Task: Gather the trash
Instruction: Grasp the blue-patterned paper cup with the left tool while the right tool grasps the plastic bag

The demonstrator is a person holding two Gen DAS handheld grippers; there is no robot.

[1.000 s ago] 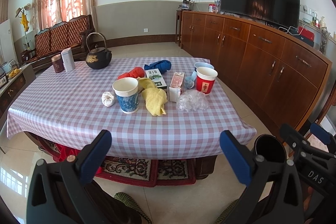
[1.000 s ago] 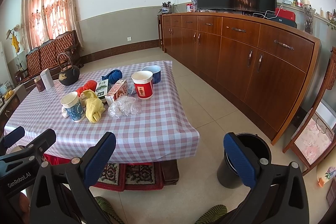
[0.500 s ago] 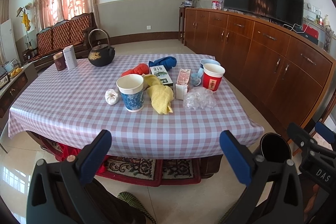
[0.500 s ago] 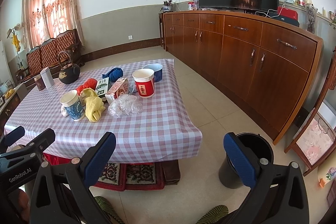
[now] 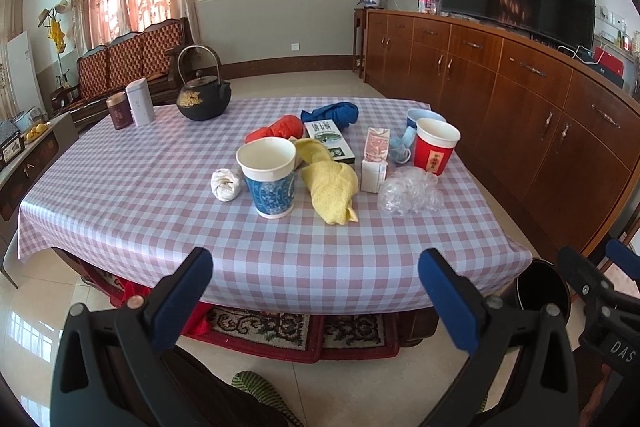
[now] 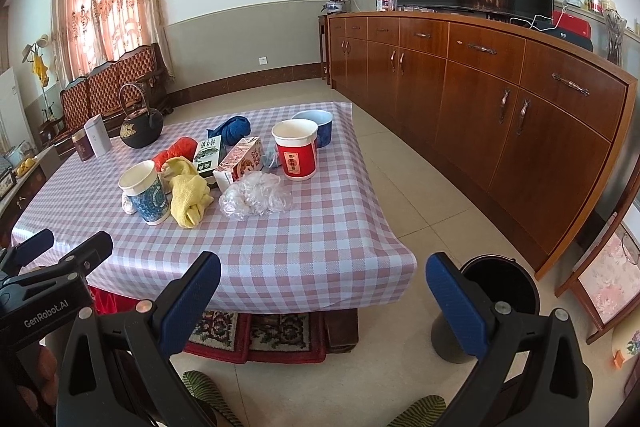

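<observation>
Checked purple-and-white worktop (image 5: 160,211) fills mid-frame, both grippers low before it with trash clustered right of centre.

Only the right wrist view shows the whole round black bin (image 6: 498,291) on the floor at lower right; the left wrist view cuts it off behind the right gripper (image 6: 323,297). Left gripper (image 5: 315,293) and right gripper both hang short of the worktop edge, blue pads spread wide, gripping nothing. Crumpled clear plastic wrap (image 5: 408,191), white paper wad (image 5: 226,185), blue-patterned paper cup (image 5: 269,179), red paper cup (image 5: 434,147) and small milk carton (image 5: 375,161) sit together around a yellow cloth (image 5: 330,183). In the right view the cup half hides the wad.
</observation>
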